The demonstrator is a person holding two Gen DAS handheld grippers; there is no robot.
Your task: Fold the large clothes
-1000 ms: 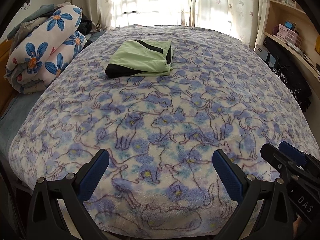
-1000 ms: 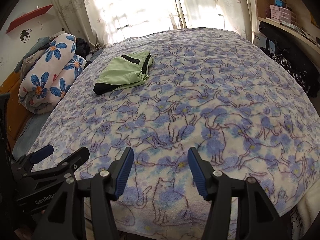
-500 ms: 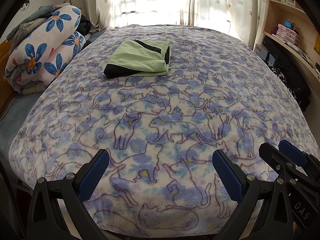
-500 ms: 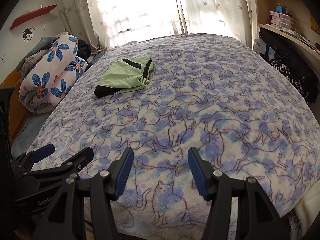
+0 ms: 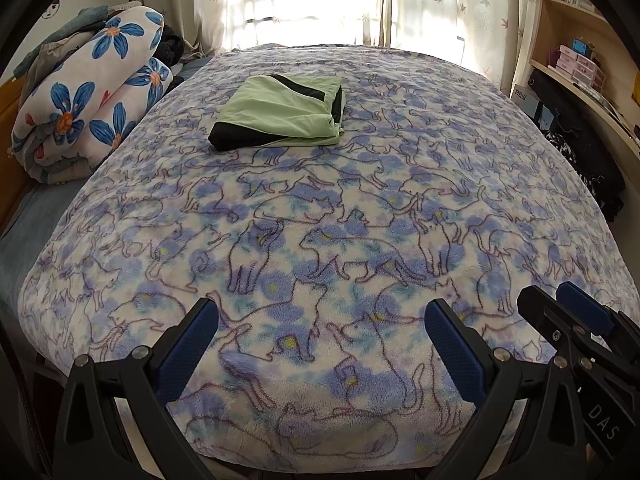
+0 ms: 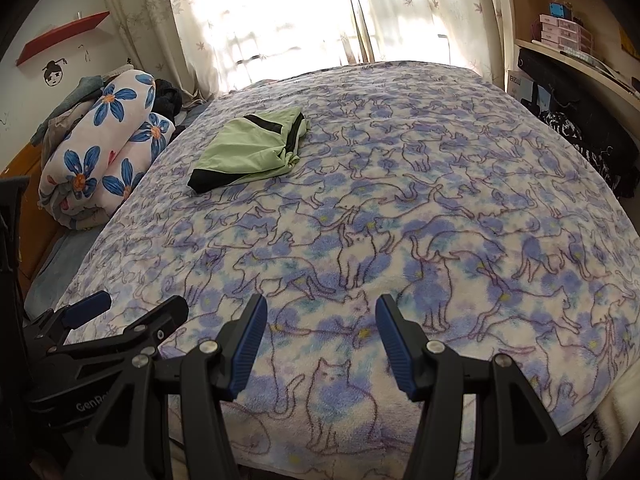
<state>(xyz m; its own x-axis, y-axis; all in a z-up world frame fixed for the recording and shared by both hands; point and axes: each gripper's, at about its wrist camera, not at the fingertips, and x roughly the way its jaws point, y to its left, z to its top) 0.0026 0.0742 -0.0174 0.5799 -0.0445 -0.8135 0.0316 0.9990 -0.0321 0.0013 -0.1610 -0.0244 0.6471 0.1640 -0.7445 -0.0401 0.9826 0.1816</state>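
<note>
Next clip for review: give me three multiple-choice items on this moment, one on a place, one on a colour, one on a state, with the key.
1. Where does the folded garment lie?
A. on the far part of the cat-print fleece blanket
B. on the wooden shelf
C. between the fingers

2. What colours is the garment?
A. red and white
B. light green with black panels
C. plain blue

3. How is the left hand-held gripper?
A. shut on the garment
B. shut on the blanket
C. open, holding nothing

Key: A, the folded garment rests on the cat-print fleece blanket; B, green cloth with black bands; C, the left hand-held gripper has spread fingers with only blanket behind.
</note>
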